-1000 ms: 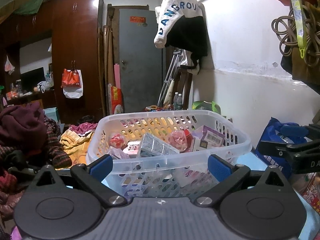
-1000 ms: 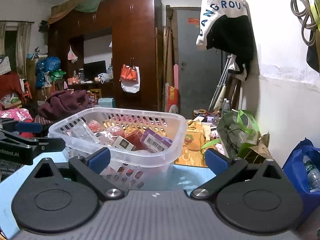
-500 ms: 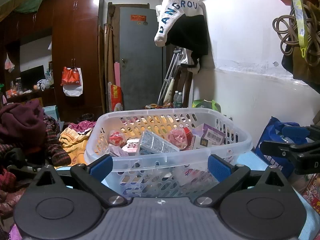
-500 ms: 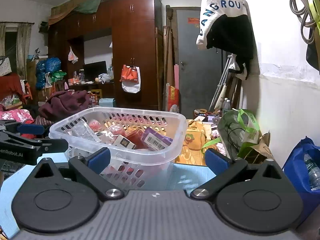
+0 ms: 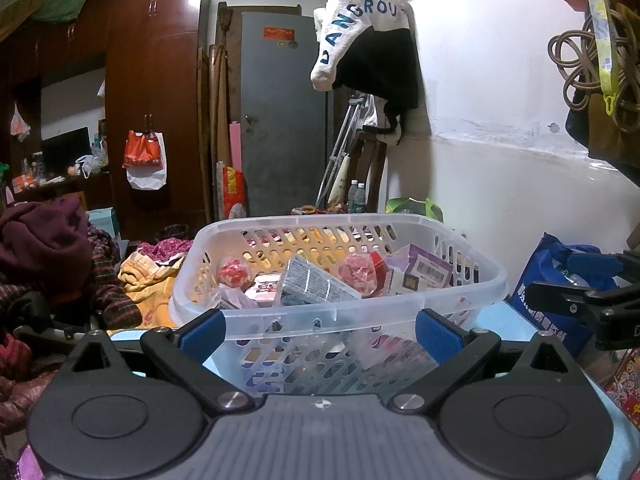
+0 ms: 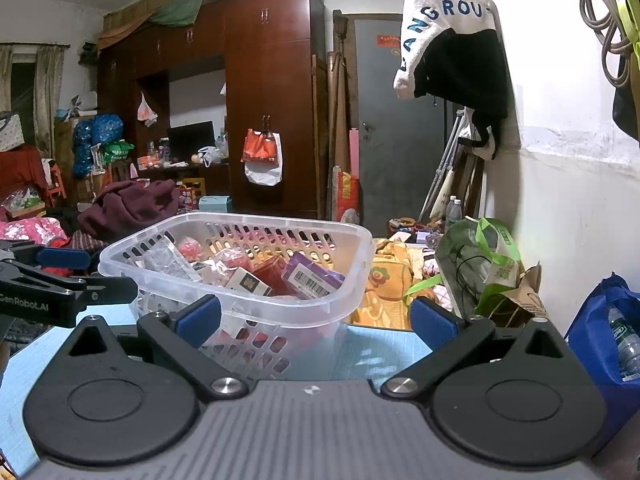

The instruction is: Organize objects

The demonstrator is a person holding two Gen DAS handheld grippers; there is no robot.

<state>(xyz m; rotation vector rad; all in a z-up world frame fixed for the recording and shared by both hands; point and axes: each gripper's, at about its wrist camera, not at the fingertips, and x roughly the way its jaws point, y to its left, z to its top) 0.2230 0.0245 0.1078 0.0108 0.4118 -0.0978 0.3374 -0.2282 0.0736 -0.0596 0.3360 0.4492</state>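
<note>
A clear plastic basket [image 5: 340, 312] [image 6: 352, 248] with slotted walls stands on a light blue table [image 6: 384, 344]. It holds several small packets and boxes, among them a purple barcoded box [image 5: 430, 264] [image 6: 312, 276] and pink wrapped sweets [image 5: 356, 270]. My left gripper [image 5: 318, 334] is open right in front of the basket's near wall, with nothing between its fingers. My right gripper [image 6: 316, 320] is open too, close to the basket's right corner, its left finger in front of the wall. Each gripper shows at the edge of the other's view.
A blue bag [image 5: 560, 280] [image 6: 608, 328] and a green-handled bag [image 6: 484, 264] stand to the right by the white wall. Piled clothes [image 5: 44, 248] lie at the left. Beyond are a wooden wardrobe [image 6: 272, 92] and a grey door [image 5: 280, 112].
In the left wrist view the basket has come a little nearer and slightly more to the right. The right wrist view has barely shifted. Both grippers stay open.
</note>
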